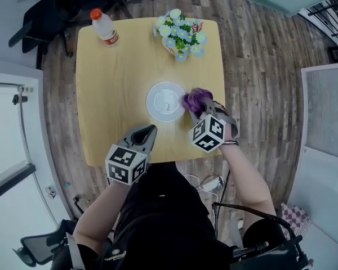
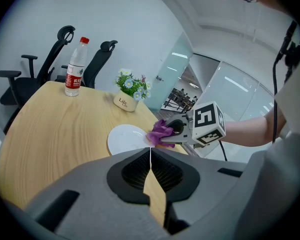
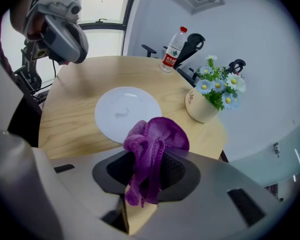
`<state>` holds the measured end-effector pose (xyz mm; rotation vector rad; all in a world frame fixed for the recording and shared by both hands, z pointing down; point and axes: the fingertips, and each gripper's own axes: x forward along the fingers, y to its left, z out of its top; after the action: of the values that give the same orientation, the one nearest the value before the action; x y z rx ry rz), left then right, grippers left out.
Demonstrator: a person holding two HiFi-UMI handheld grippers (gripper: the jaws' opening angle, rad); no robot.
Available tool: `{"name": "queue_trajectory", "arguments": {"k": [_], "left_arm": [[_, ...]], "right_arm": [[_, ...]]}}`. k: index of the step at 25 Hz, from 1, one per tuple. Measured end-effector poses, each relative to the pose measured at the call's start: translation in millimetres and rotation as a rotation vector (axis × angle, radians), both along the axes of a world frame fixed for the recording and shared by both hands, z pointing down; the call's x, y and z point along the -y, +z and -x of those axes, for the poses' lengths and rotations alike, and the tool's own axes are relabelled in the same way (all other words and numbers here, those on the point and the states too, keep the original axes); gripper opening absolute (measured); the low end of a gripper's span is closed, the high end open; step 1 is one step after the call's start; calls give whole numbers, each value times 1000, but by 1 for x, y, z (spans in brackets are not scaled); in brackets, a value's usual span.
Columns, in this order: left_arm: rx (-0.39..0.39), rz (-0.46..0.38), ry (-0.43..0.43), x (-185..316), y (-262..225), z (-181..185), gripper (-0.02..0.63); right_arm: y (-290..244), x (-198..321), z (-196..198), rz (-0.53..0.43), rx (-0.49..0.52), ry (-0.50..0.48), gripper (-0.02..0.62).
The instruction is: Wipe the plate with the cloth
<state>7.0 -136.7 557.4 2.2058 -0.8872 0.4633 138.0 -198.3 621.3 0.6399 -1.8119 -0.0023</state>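
Note:
A white plate (image 1: 165,102) lies flat in the middle of the wooden table (image 1: 112,83), with a small grey smear on it. A bunched purple cloth (image 1: 195,100) is pinched in my right gripper (image 1: 203,108), which is shut on it at the plate's right rim. In the right gripper view the cloth (image 3: 150,149) sticks out between the jaws, with the plate (image 3: 127,112) just beyond. My left gripper (image 1: 149,133) is shut and empty over the table's near edge, below the plate. From the left gripper view I see the plate (image 2: 126,139), the cloth (image 2: 161,132) and the right gripper (image 2: 170,134).
A water bottle (image 1: 104,27) with a red cap stands at the table's far left corner. A pot of flowers (image 1: 181,34) stands at the far edge, behind the plate. Black office chairs (image 1: 50,13) sit beyond the table. A glass door (image 1: 11,145) is at the left.

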Motion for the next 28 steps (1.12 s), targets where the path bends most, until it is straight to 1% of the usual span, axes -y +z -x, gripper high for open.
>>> {"name": "queue_trajectory", "arguments": {"k": [5,9,11,12,14,17,18,20,22,25,28], "left_arm": [[2,-5,10,0,-1,-3,12],[6,-18,12,1,-6,-6,12],[8,-33,4,3,-12,-5,12],[9,-44,-2,5,-17,-4,12],[8,-75,-20,10,-30,0,12],[1,-141,-47,23,-57,6,12],[-1,-167,-56,28,-69,8,12],[-6,-221,-72,36,-94,12,12],[-11,-275,-90,41,-121,18,12],[-25,-361,-124,51,-164,30,12],[-41,-441,-145,57,-200,36,12]], "right_arm": [[5,-35,-1,37,20,0,110],[-3,-33,-3,10,55,45,110],[-17,-26,-2,-18,104,89,110],[-26,-22,0,-31,146,119,110],[-51,-13,6,-53,265,193,110],[-97,-1,19,-70,498,318,110],[-114,3,24,-78,572,346,110],[-151,9,34,-105,692,369,110],[-189,10,40,-141,784,375,110],[-245,11,47,-207,892,366,110],[-286,8,53,-275,973,358,110]]}}
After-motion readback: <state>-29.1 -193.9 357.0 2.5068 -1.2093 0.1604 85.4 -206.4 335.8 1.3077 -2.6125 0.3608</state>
